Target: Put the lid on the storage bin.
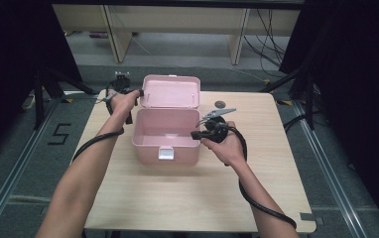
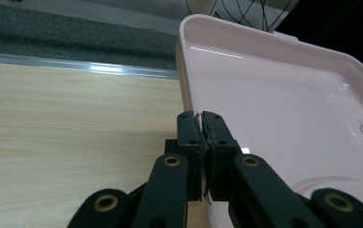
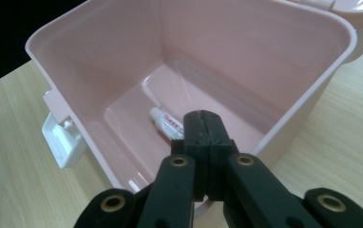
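The left gripper is clamped on the side edge of the lid of a pink box, which stands open on the table, lid upright behind the body. The likely step is swinging that lid forward and down to close the box. To do it well, the pinch should stay firm on the thin plastic rim, and the hand should follow the arc of the hinge rather than push straight down, or the rim may slip out from between the pads. The box is light and could slide or tip, so the lid should come over slowly, with the other hand ready to steady the body. The white latch on the front wall will need to meet the lid squarely at the end.

The right gripper has its jaws pressed together with nothing between them. It hovers at the box's right rim, over the opening, and must move clear before the lid comes down.

A small white tube lies on the box floor, just beyond and below the right gripper's tips. Its near end is hidden behind the jaws, so I cannot tell whether they touch it; they seem to hang above it.
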### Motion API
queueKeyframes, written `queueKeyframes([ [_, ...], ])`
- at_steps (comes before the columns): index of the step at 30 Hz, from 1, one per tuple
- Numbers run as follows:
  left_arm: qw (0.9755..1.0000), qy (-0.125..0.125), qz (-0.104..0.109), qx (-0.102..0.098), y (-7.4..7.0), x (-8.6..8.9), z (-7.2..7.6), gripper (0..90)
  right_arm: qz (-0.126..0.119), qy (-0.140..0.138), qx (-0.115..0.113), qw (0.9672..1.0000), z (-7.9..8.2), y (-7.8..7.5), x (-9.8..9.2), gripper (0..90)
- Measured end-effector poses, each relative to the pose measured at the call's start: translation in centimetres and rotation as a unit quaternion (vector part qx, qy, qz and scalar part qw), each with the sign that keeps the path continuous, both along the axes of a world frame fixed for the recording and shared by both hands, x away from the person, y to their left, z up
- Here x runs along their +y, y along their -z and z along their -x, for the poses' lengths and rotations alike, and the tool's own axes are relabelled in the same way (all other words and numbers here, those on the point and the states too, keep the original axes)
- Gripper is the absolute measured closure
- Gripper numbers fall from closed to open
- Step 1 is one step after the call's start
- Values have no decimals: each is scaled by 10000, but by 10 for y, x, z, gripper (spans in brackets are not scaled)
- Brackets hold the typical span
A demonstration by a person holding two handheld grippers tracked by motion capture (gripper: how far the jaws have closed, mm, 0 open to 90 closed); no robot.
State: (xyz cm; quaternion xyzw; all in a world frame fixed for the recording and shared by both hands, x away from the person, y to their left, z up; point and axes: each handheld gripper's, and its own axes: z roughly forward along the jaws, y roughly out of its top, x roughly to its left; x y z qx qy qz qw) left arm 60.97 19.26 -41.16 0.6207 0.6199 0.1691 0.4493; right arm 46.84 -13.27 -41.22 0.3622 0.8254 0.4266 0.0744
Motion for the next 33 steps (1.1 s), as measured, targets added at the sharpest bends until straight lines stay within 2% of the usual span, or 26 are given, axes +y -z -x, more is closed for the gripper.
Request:
queueKeyframes([
  [3, 10000, 73, -45, -31, -1, 2, 2, 867, 11, -10, 41, 10000, 0, 1, 1, 900],
  [9, 9999, 27, 72, -129, -3, 3, 4, 868, 15, -3, 87, 10000, 0, 2, 3, 900],
  [12, 9998, 82, 83, -186, -4, 4, 6, 868, 50, -6, 99, 9999, 1, 2, 4, 900],
  [14, 9996, 72, 126, -225, -5, 5, 7, 868, 61, -87, -20, 9999, -1, 4, 4, 900],
  [16, 9996, 64, 136, -259, -6, 5, 8, 868, 70, 0, 62, 10000, 0, 4, 5, 900],
  [18, 9994, 109, 144, -284, -7, 7, 9, 868, 72, -1, 18, 10000, 0, 6, 6, 900],
  [19, 9993, 119, 137, -318, -7, 7, 10, 868, 95, -25, 83, 9999, 0, 7, 7, 900],
  [21, 9994, 114, 155, -300, -7, 8, 11, 868, 70, -56, -43, 10000, -1, 8, 7, 900],
  [24, 9993, 97, 147, -326, -7, 9, 12, 868, 62, -67, -36, 10000, -1, 8, 6, 900],
  [26, 9992, 141, 144, -341, -7, 11, 13, 868, 20, 55, 158, 9999, 2, 7, 8, 900],
  [27, 9991, 141, 156, -360, -8, 11, 14, 868, 24, 0, 53, 10000, 1, 8, 7, 900],
  [32, 9988, 187, 145, -419, -8, 13, 15, 868, -48, -17, -66, 10000, 1, 9, 6, 900],
  [33, 9988, 201, 146, -432, -8, 13, 15, 868, -25, -23, -171, 9998, 1, 10, 5, 900],
])
